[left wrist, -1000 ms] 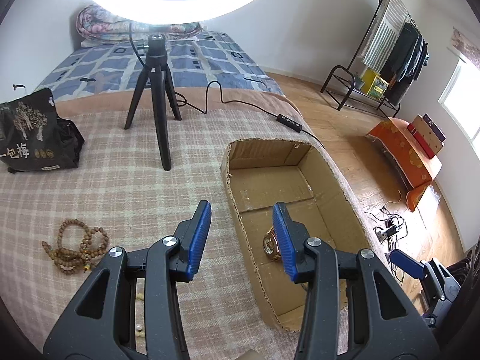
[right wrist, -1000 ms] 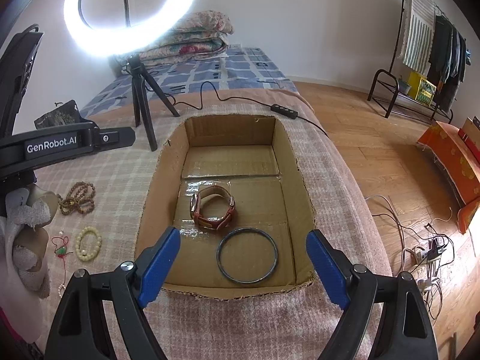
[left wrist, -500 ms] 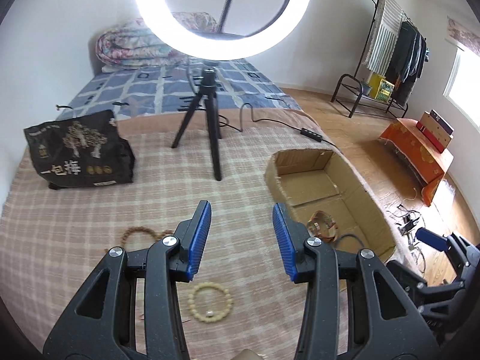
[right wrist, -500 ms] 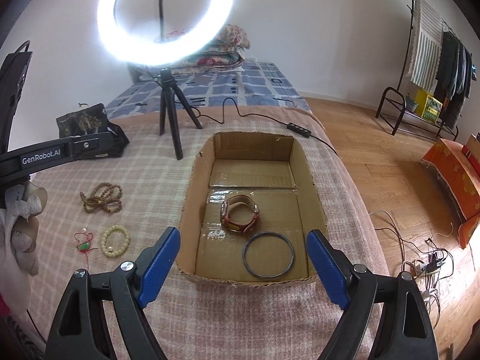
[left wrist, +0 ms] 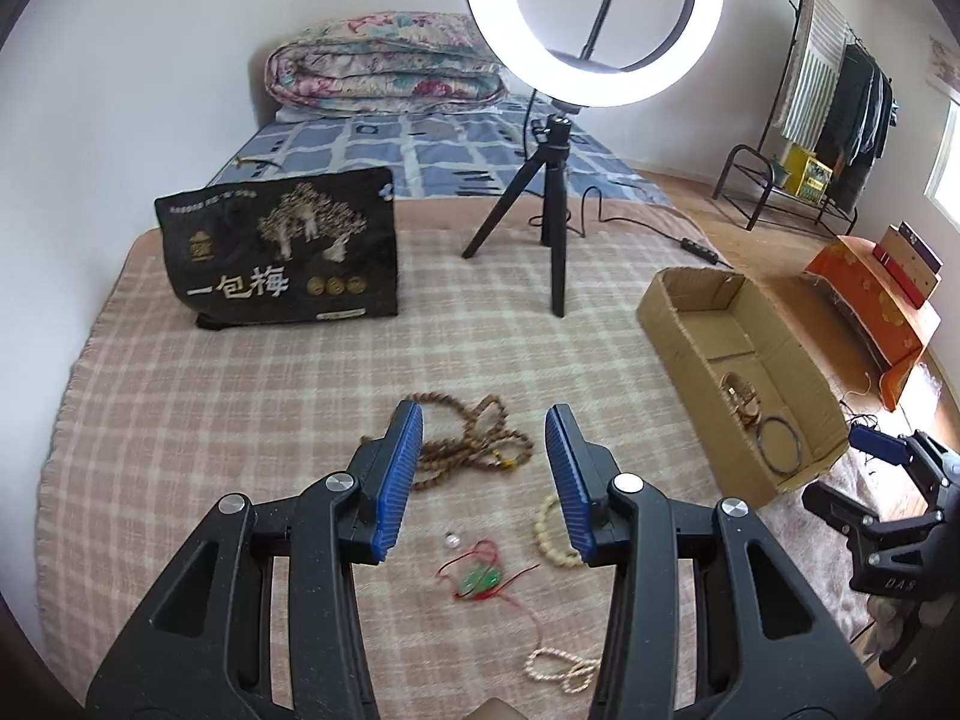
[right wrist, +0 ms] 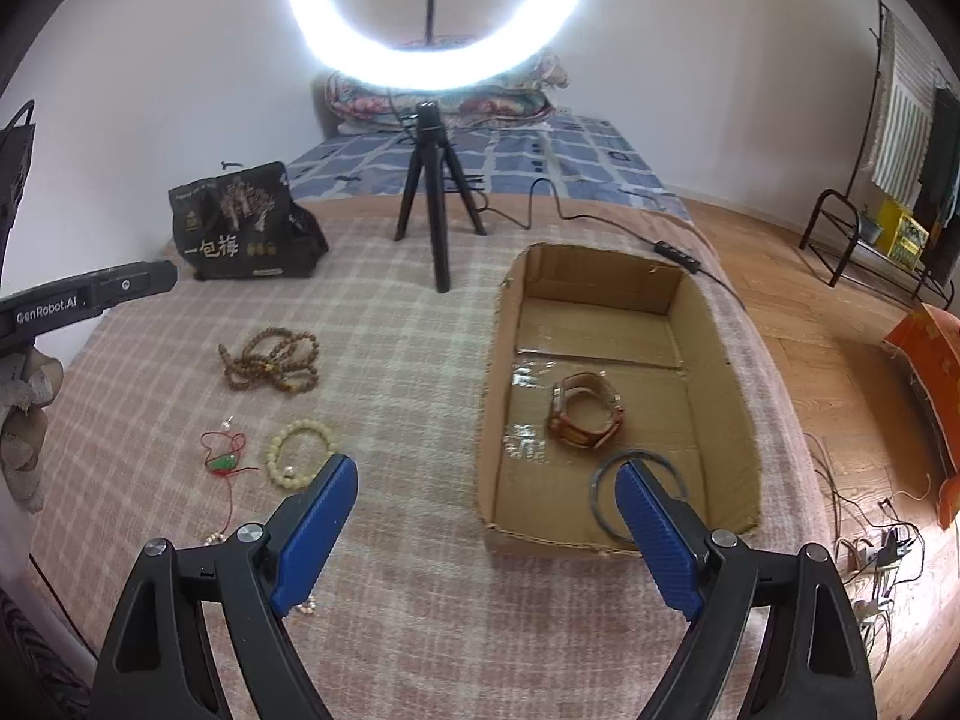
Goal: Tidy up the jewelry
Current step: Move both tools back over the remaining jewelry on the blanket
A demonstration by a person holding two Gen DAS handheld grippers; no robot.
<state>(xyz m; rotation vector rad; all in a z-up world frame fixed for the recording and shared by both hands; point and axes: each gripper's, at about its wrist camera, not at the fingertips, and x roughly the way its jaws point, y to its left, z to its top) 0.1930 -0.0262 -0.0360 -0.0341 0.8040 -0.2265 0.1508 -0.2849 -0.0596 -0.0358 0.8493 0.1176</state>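
A cardboard box (right wrist: 729, 360) on the plaid blanket holds a brown-strap watch (right wrist: 587, 411) and a dark metal bangle (right wrist: 637, 498); the box also shows in the left wrist view (left wrist: 672, 324). Left of it lie a brown bead necklace (left wrist: 474, 441), a cream bead bracelet (left wrist: 549, 534), a red-cord green pendant (left wrist: 480, 579), a small pearl (left wrist: 451, 539) and a cream bead strand (left wrist: 561, 669). My left gripper (left wrist: 483, 474) is open and empty above these pieces. My right gripper (right wrist: 486, 531) is open and empty near the box's front left corner.
A ring light on a black tripod (left wrist: 555, 192) stands behind the jewelry, its cable (right wrist: 600, 216) trailing past the box. A black printed bag (left wrist: 282, 252) sits at the back left. The bed edge drops to wooden floor (right wrist: 840, 324) on the right.
My left gripper has swung left from over the box to above the loose jewelry. My right gripper has drifted back and left of the box. Both stayed open.
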